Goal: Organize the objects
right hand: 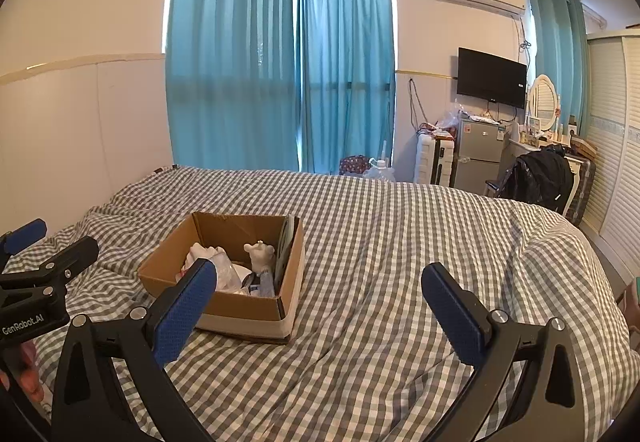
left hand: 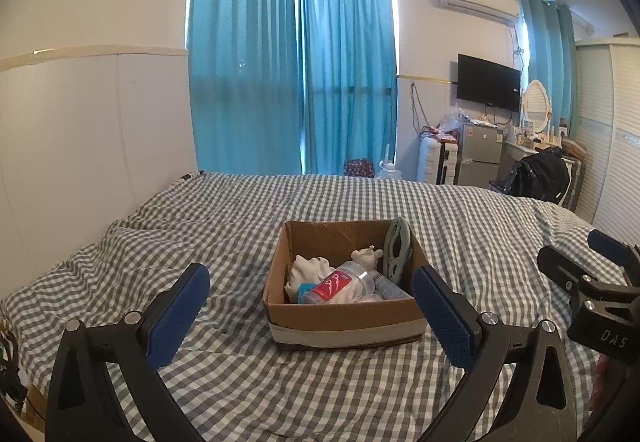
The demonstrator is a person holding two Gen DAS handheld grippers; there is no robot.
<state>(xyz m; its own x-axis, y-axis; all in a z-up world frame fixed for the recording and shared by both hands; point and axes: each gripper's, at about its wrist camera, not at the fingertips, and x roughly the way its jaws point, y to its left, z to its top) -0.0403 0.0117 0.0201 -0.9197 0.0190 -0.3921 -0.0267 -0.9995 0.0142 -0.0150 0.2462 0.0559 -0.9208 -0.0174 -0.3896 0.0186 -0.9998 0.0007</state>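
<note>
An open cardboard box (left hand: 344, 312) sits on the checked bed, and also shows in the right wrist view (right hand: 244, 308). Inside lie a clear plastic bottle with a red label (left hand: 340, 286), white cloth (left hand: 308, 270), a small white toy (left hand: 366, 254) and a green folding hanger (left hand: 396, 250) against the right wall. My left gripper (left hand: 312, 306) is open and empty, hovering just in front of the box. My right gripper (right hand: 320, 306) is open and empty, to the right of the box.
The grey-and-white checked bedspread (right hand: 380, 242) covers the bed. A white wall panel (left hand: 60, 145) runs along the left. Blue curtains (left hand: 292, 81), a small fridge (right hand: 478, 157), a dressing table with a black bag (right hand: 540, 173) and a wardrobe (right hand: 616, 145) stand beyond.
</note>
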